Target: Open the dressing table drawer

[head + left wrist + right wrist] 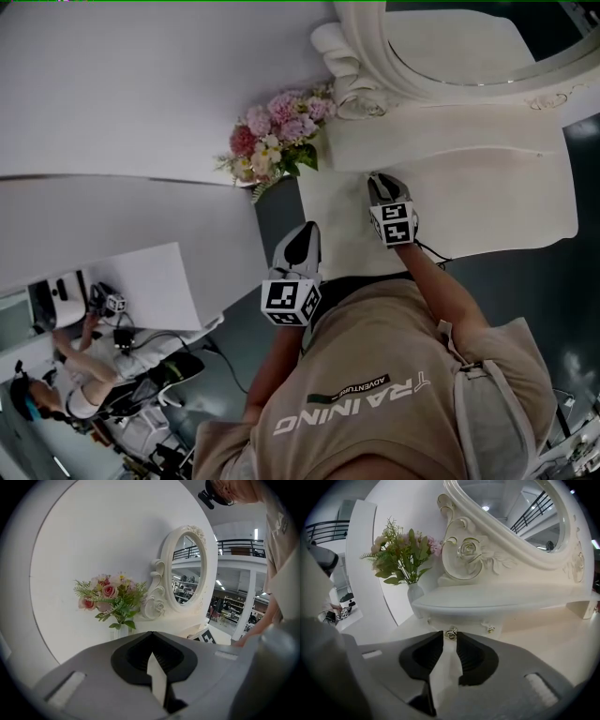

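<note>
Right gripper (451,637) at the drawer (471,624) of the dressing table (469,206). The drawer front lies at centre frame in the right gripper view, tucked under the raised shelf (497,599) below the mirror (511,508). Its small metal knob (451,633) sits at the very tips of the jaws. The jaws stand at a narrow gap which the knob fills, so it appears pinched.

The hold looks shallow. Done well, the pull would run straight back along the drawer's travel, level and slow, so that the knob does not slip from the tips.

The left gripper (151,634) has its jaws together on nothing. It hangs off the table's near edge, at lower centre of the head view.

Only the right gripper view shows the drawer, its knob and a second knob (491,629) to the right. From the head view the shelf hides them, though that view alone shows how both grippers lie against the table. The left gripper view gives the flowers (112,599) at centre left.
</note>
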The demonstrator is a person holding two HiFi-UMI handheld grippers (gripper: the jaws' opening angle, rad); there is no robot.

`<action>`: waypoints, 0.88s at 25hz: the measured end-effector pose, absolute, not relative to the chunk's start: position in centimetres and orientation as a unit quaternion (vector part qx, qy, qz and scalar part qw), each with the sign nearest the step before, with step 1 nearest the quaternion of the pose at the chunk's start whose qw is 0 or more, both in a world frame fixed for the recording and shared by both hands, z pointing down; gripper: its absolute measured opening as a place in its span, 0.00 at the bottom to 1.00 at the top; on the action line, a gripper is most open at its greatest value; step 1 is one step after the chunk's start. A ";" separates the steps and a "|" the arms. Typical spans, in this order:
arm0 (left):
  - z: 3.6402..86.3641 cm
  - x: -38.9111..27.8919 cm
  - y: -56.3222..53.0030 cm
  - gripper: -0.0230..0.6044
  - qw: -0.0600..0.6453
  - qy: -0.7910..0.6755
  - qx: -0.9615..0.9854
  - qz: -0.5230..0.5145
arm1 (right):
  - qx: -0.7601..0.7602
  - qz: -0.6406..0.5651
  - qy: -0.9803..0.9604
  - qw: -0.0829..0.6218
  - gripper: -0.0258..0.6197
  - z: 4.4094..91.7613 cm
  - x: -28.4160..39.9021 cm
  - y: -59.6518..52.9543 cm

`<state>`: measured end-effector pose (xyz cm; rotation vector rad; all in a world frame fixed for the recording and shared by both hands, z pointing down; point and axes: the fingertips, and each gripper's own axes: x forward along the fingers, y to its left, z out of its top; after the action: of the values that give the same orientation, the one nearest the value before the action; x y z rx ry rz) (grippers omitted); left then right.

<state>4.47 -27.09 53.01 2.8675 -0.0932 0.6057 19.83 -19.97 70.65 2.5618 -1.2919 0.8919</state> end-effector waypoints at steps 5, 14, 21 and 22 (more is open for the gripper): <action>53.7 4.8 -27.1 0.07 0.108 -0.034 0.971 0.211 | 0.857 0.294 -0.420 0.058 0.20 71.0 20.4 -20.4; 53.9 4.5 -27.3 0.07 0.112 -0.041 0.970 0.213 | 0.859 0.301 -0.411 0.048 0.18 71.6 21.2 -21.3; 53.6 3.6 -28.0 0.07 0.114 -0.054 0.970 0.210 | 0.854 0.308 -0.415 0.054 0.19 71.7 20.8 -21.0; 53.6 3.5 -27.9 0.07 0.114 -0.053 0.970 0.210 | 0.854 0.309 -0.414 0.056 0.19 71.7 20.6 -20.9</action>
<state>3.53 -27.94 53.62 2.8423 -0.1553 0.6147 20.60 -20.88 71.73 2.5931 -1.2574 0.9367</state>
